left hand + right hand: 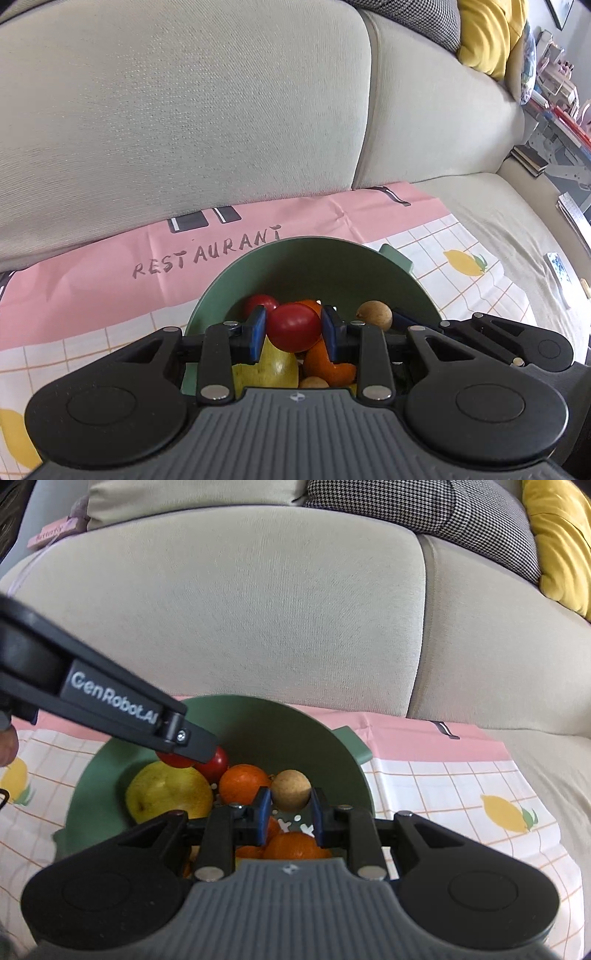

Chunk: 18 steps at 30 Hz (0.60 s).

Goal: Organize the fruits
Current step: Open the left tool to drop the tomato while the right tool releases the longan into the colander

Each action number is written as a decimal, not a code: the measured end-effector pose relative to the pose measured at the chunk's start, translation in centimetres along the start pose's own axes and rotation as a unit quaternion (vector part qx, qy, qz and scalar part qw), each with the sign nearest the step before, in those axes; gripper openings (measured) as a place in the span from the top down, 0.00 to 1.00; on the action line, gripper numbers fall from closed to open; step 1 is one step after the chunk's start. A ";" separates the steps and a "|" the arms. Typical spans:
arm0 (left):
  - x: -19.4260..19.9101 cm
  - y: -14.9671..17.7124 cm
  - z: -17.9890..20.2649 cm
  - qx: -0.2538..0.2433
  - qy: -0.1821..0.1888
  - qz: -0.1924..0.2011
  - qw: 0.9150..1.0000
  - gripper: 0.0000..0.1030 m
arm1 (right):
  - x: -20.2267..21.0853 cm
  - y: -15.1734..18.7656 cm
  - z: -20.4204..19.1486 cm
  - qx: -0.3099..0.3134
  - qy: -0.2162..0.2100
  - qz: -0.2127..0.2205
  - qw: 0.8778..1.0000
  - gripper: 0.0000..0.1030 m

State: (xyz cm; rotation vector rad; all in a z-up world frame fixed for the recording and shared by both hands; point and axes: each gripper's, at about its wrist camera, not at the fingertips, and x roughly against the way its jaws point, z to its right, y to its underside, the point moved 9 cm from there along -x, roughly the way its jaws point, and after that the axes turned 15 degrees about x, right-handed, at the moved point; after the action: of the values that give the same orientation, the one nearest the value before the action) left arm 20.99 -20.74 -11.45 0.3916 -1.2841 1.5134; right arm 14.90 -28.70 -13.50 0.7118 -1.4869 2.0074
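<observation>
Left gripper clamped on a red tomato-like fruit, blue pads pressing both sides, held over the green bowl. Right gripper clamped on a small tan round fruit, also over the bowl.

In the bowl: a yellow-green pear-like fruit toward its left side, an orange near the middle, a second red fruit just behind the left gripper's load, more orange fruit at the near edge under the right gripper.

Bowl sits on a pink and lemon-print cloth marked "RESTAURANT", spread on the seat of a beige sofa, near the cloth's back edge by the backrest. Houndstooth cushion and yellow cushion on top of the sofa back at the right.
</observation>
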 end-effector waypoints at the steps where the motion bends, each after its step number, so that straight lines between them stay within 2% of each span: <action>1: -0.2 -0.1 0.0 -0.001 0.000 -0.002 1.000 0.66 | -0.3 0.1 -0.1 0.003 0.000 -0.002 1.000 0.81; 8: -1.2 -0.1 -0.1 0.001 0.005 -0.008 1.000 0.66 | -1.7 1.1 -0.5 0.010 -0.006 -0.025 1.000 0.81; 18: -1.2 0.0 0.0 0.000 0.005 -0.011 1.000 0.66 | -1.1 1.1 -0.5 0.010 0.002 -0.016 1.000 0.79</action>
State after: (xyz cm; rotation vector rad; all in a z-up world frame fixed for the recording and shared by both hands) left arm 21.43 -21.36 -12.42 0.3952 -1.2684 1.4952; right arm 14.88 -28.56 -15.08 0.7362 -1.4464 2.0008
